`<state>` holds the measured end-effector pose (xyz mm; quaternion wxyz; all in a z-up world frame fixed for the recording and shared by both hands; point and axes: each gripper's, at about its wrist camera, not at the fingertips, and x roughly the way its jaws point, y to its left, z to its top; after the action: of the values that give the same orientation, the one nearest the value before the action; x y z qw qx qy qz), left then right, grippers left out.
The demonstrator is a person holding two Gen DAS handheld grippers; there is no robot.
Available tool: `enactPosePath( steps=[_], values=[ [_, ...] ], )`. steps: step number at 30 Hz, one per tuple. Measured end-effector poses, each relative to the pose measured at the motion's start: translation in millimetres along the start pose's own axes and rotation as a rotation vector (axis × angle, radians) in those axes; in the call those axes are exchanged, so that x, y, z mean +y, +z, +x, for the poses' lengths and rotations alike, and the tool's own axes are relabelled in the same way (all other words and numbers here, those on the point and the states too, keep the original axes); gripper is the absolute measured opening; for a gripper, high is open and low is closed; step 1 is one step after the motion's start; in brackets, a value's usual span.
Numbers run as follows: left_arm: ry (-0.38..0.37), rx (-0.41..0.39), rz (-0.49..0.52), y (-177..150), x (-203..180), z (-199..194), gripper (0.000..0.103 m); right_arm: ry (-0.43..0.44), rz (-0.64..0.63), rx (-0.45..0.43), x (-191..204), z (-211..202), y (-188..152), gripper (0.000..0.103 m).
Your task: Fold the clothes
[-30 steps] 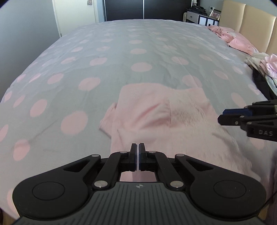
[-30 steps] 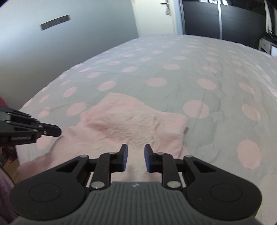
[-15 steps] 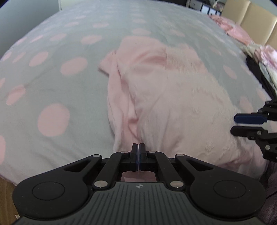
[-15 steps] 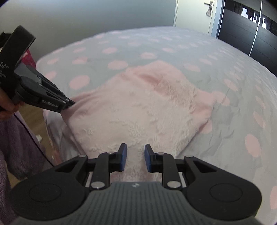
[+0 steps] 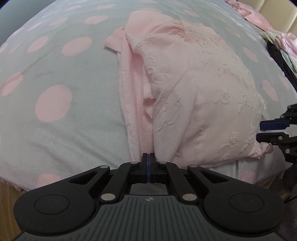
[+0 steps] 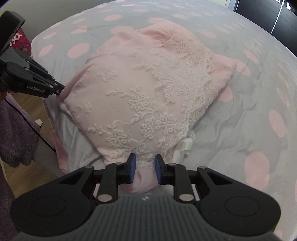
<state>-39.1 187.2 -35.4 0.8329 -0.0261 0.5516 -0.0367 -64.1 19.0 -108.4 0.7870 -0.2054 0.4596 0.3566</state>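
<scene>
A pink garment (image 5: pixel 194 92) with white lace embroidery lies on the grey bedcover with pink dots (image 5: pixel 55 74), near the bed's front edge. In the right wrist view the pink garment (image 6: pixel 148 92) shows its lace panel on top. My left gripper (image 5: pixel 148 157) is shut on the garment's near left corner; the right wrist view shows the left gripper (image 6: pixel 59 90) with the cloth drawn to a point at its tip. My right gripper (image 6: pixel 145 163) holds a wad of pink cloth between its blue pads at the near right corner. In the left wrist view the right gripper (image 5: pixel 259 131) shows at the right edge.
A pile of other clothes (image 5: pixel 278 40) lies at the bed's far right by a beige headboard (image 5: pixel 278 14). White ribbons (image 6: pixel 183 148) stick out of the garment's edge. Wooden floor (image 6: pixel 33 103) and a purple fluffy fabric (image 6: pixel 14 133) are below the bed's edge.
Both grippers have come down and tipped downward at the garment's near edge. The garment now fills both views and its near corners are drawn into the jaws.
</scene>
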Motion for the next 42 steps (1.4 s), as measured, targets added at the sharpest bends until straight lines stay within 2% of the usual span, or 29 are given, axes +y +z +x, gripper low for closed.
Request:
enactPosePath(
  steps=[4,6,7,8,11,17,20,23,29,35,36,40,42],
  values=[
    [-0.014,-0.047,-0.093,-6,7,-23,0.001,-0.006,0.080,-0.064,-15,-21,0,0.034],
    [-0.025,-0.065,-0.164,-12,9,-32,0.019,-0.011,0.131,-0.090,-24,-29,0,0.036],
    [-0.030,-0.074,-0.199,-15,10,-36,0.037,-0.010,0.157,-0.098,-29,-32,1,0.036],
    [-0.040,-0.088,-0.229,-18,8,-40,0.043,-0.010,0.183,-0.105,-34,-34,1,0.037],
    [-0.120,-0.121,-0.315,-18,0,-47,0.043,-0.024,0.196,-0.114,-38,-33,4,0.040],
    [-0.292,-0.152,-0.654,-35,1,-35,0.047,-0.018,0.178,-0.123,-36,-30,5,0.045],
    [-0.333,-0.148,-0.772,-45,-2,-19,0.047,-0.013,0.176,-0.130,-36,-31,5,0.051],
    [-0.377,-0.133,-0.850,-49,-8,0,0.047,-0.018,0.165,-0.110,-34,-26,4,0.053],
    [-0.426,-0.199,-0.931,-50,-24,25,0.055,-0.017,0.132,-0.039,-26,-9,2,0.055],
    [-0.454,-0.279,-0.972,-46,-26,44,0.054,-0.009,0.133,0.001,-25,3,1,0.057],
    [-0.447,-0.292,-0.948,-42,-26,44,0.050,-0.011,0.130,0.001,-24,3,2,0.057],
    [-0.420,-0.324,-0.865,-32,-24,35,0.025,-0.007,0.150,-0.014,-26,1,3,0.061],
    [-0.405,-0.342,-0.827,-28,-21,25,0.019,-0.005,0.166,-0.031,-29,-3,4,0.062]
  ],
)
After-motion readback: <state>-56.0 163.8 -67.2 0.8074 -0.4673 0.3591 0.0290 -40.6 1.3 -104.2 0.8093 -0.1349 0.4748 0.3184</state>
